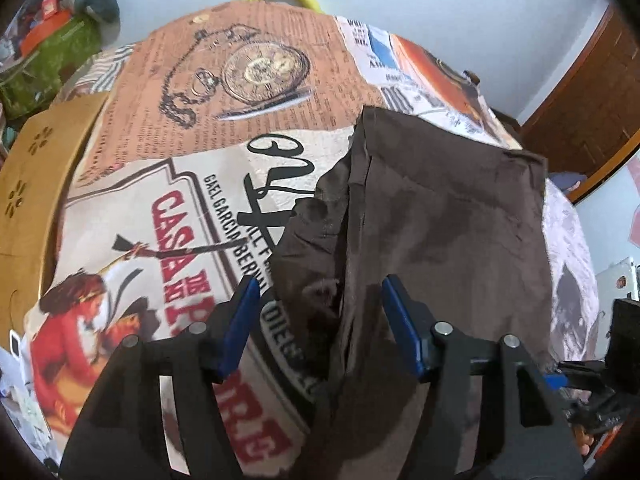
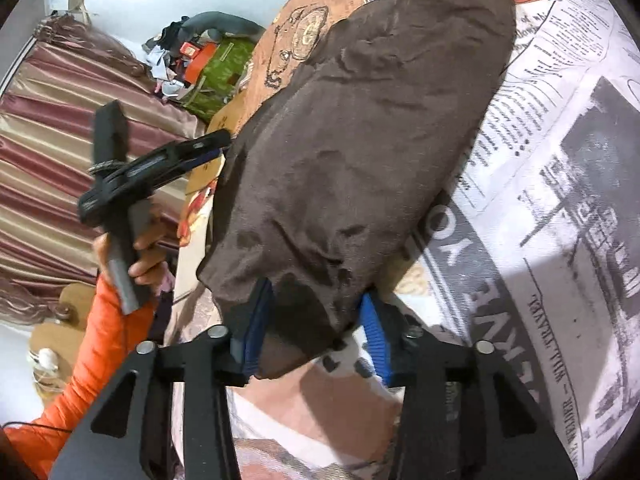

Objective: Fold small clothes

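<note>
A brown garment (image 2: 360, 152) is draped across the wide-open left gripper (image 1: 320, 320) and right gripper (image 2: 312, 328), gripped by neither, apparently for spreading over the newspaper-print bedspread (image 1: 160, 220) before folding.

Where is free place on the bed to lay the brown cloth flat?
Free: the printed sheet left of the brown cloth, from the pocket-watch print to the red lettering; also the newspaper print on its right. Crowded: the clutter pile beyond the wooden board.
</note>
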Demonstrator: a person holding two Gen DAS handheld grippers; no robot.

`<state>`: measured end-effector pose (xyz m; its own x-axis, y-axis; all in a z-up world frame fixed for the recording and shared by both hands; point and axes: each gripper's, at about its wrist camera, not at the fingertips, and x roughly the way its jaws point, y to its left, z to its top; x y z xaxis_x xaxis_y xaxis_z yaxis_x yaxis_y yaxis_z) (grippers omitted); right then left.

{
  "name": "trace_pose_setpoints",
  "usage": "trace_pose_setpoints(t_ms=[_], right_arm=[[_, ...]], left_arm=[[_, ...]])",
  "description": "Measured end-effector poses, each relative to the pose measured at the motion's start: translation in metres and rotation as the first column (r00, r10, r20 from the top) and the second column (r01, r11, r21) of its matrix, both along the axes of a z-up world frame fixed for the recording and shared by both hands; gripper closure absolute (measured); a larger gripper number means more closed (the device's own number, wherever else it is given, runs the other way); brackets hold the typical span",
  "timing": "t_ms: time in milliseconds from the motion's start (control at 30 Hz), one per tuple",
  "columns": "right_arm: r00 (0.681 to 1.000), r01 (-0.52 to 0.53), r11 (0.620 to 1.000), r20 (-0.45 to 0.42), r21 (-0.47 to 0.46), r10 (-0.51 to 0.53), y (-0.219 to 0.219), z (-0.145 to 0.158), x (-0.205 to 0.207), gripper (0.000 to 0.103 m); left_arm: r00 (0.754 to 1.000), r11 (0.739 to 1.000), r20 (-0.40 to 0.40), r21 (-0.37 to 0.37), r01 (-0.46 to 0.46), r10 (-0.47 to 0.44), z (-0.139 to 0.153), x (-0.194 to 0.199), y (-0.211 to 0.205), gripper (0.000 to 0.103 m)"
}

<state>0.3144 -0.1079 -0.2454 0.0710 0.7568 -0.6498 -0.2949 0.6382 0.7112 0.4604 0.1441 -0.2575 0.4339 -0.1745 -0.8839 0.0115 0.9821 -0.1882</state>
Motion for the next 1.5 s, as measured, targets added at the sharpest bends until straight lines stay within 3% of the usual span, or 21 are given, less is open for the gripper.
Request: trace_pose_setpoints(t_ms=[67, 100, 167, 200, 233, 267, 300, 400, 567, 767, 900, 933, 1000, 1100, 1167, 1233, 1433, 1467, 1500], right_arm=[[0.999, -0.022, 1.0, 0.022, -0.005, 0.023, 0.007, 0.001, -0.002, 0.059], [0.999, -0.029, 1.0, 0.033, -0.011, 0.029, 0.01, 0.002, -0.003, 0.059], [0.997, -0.042, 0.999, 0.062, -0.032, 0.044, 0.015, 0.004, -0.005, 0.062], [0.996, -0.047, 0.998, 0.076, -0.047, 0.051, 0.018, 0.004, -0.006, 0.07], [0.994, -0.053, 0.996, 0.091, -0.068, 0.059, 0.021, 0.004, -0.006, 0.077], [0.993, -0.058, 0.995, 0.1, -0.083, 0.066, 0.021, 0.003, -0.005, 0.091], [0.993, -0.058, 0.995, 0.099, -0.079, 0.066, 0.02, 0.003, -0.004, 0.094], [0.994, -0.044, 0.997, 0.097, -0.063, 0.05, 0.012, 0.002, 0.0, 0.098], [0.986, -0.042, 0.991, 0.157, -0.129, 0.063, -0.008, 0.014, -0.008, 0.1], [0.98, -0.007, 0.976, 0.195, -0.217, 0.05, -0.033, 0.026, -0.015, 0.1], [0.977, -0.001, 0.959, 0.206, -0.285, 0.062, -0.039, 0.03, -0.024, 0.095], [0.977, 0.005, 0.959, 0.206, -0.284, 0.056, -0.04, 0.031, -0.026, 0.095], [0.978, 0.019, 0.964, 0.203, -0.267, 0.037, -0.048, 0.036, -0.031, 0.092], [0.973, 0.04, 0.966, 0.229, -0.256, 0.02, -0.056, 0.044, -0.04, 0.074], [0.968, 0.04, 0.965, 0.25, -0.258, 0.027, -0.056, 0.047, -0.046, 0.068], [0.966, 0.032, 0.967, 0.256, -0.253, 0.035, -0.053, 0.048, -0.05, 0.067], [0.971, 0.008, 0.972, 0.233, -0.236, 0.048, -0.037, 0.037, -0.048, 0.067], [0.972, 0.001, 0.972, 0.229, -0.237, 0.055, -0.034, 0.034, -0.048, 0.067], [0.972, -0.008, 0.971, 0.226, -0.239, 0.063, -0.032, 0.032, -0.049, 0.067]], left_arm=[[1.0, 1.0, -0.014, 0.025, 0.009, -0.008, -0.009, 0.006, -0.004, 0.057], [0.999, 1.0, -0.033, 0.029, 0.012, -0.011, -0.015, 0.008, -0.006, 0.071], [0.999, 1.0, -0.039, 0.011, 0.002, -0.002, -0.02, 0.007, -0.006, 0.079], [0.999, 1.0, -0.032, 0.008, -0.002, 0.002, -0.019, 0.006, -0.006, 0.085], [1.0, 1.0, -0.027, 0.016, -0.007, 0.008, -0.018, 0.004, -0.006, 0.086], [1.0, 1.0, -0.025, 0.028, -0.014, 0.014, -0.016, 0.002, -0.005, 0.086], [0.999, 0.999, -0.026, 0.032, -0.019, 0.02, -0.015, -0.002, -0.004, 0.087], [0.998, 0.999, -0.037, 0.032, -0.041, 0.042, -0.01, -0.015, 0.002, 0.088], [0.995, 0.997, -0.079, 0.034, -0.062, 0.064, -0.007, -0.048, 0.002, 0.089], [0.988, 0.995, -0.13, -0.048, -0.085, 0.078, -0.007, -0.095, -0.01, 0.088], [0.989, 0.995, -0.115, 0.042, -0.088, 0.092, -0.002, -0.114, -0.021, 0.079], [0.989, 0.995, -0.116, 0.047, -0.086, 0.091, -0.001, -0.118, -0.022, 0.071], [0.988, 0.996, -0.122, 0.018, -0.088, 0.09, 0.003, -0.13, -0.022, 0.064], [0.989, 0.997, -0.13, -0.025, -0.075, 0.071, 0.007, -0.149, -0.023, 0.064], [0.988, 0.997, -0.148, -0.05, -0.061, 0.053, 0.007, -0.162, -0.027, 0.064], [0.986, 0.995, -0.163, -0.082, -0.049, 0.036, 0.003, -0.169, -0.032, 0.064], [0.99, 0.997, -0.139, -0.074, -0.015, 0.005, -0.002, -0.172, -0.053, 0.065], [0.991, 0.997, -0.133, -0.08, -0.001, -0.009, -0.002, -0.17, -0.056, 0.069], [0.991, 0.996, -0.13, -0.084, 0.016, -0.027, -0.002, -0.168, -0.06, 0.083]])
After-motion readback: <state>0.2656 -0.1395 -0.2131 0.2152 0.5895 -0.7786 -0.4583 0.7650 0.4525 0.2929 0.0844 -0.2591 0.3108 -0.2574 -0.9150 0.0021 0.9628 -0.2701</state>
